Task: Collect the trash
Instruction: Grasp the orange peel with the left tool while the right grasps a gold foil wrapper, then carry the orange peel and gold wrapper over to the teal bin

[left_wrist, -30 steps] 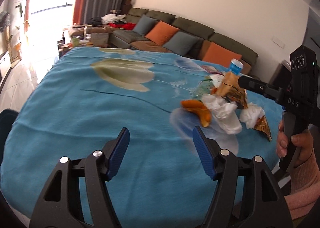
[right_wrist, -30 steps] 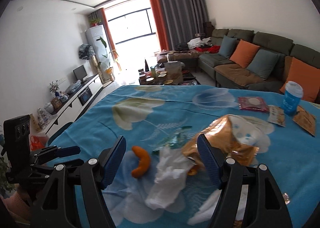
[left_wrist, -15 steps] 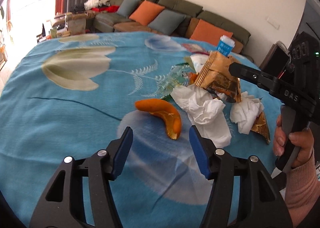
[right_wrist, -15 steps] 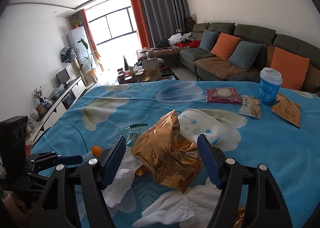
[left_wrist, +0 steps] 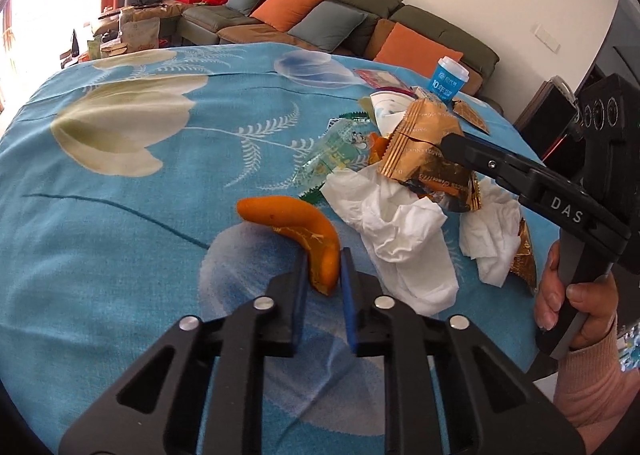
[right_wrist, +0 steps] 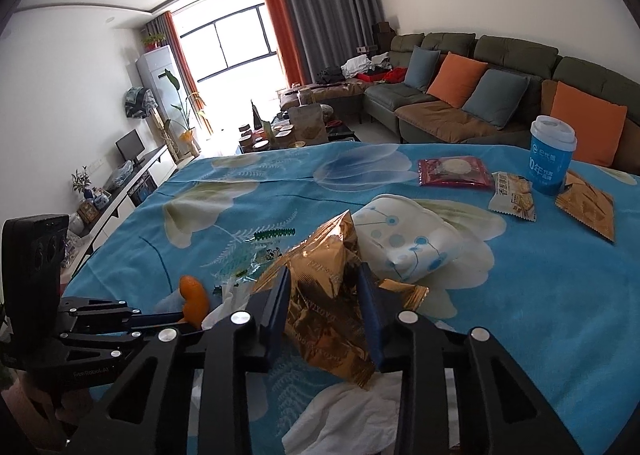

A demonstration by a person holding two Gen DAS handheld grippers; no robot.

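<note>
Trash lies heaped at the near right part of the blue flowered surface (left_wrist: 120, 255): an orange peel (left_wrist: 296, 231), crumpled white tissues (left_wrist: 400, 231), a gold foil wrapper (right_wrist: 328, 295) and a clear green-printed wrapper (left_wrist: 340, 159).

Tool states:
- Left tool (left_wrist: 323, 279): jaws have just been closing; the near end of the peel sits between the blue pads, which appear to press on it. Peel rests on the cloth, not lifted.
- Right tool (right_wrist: 323, 295): jaws have just been closing on the gold wrapper; the pads pinch the crumpled foil on both sides. Wrapper touches the tissues below it.

Progress, as judged: early. Two pieces gripped, none carried off. No bin or bag shows in either view, so where the pieces go cannot be told. Left to do: tissues, clear wrapper, a second scrap of gold foil (left_wrist: 524, 255) at the right edge beside the tissues.

Surroundings: a blue-spotted white packet (right_wrist: 416, 239) just behind the gold wrapper; farther back a red snack pack (right_wrist: 454, 172), a white snack pack (right_wrist: 514, 195), a flat gold sachet (right_wrist: 586, 209) and a blue paper cup (right_wrist: 552, 159). Whether these sealed-looking items count as trash is unclear. Sofa (right_wrist: 480, 95) beyond.

Obstacles: tissues lie partly under the wrapper and may drag along when it lifts. The two tools work close together.
</note>
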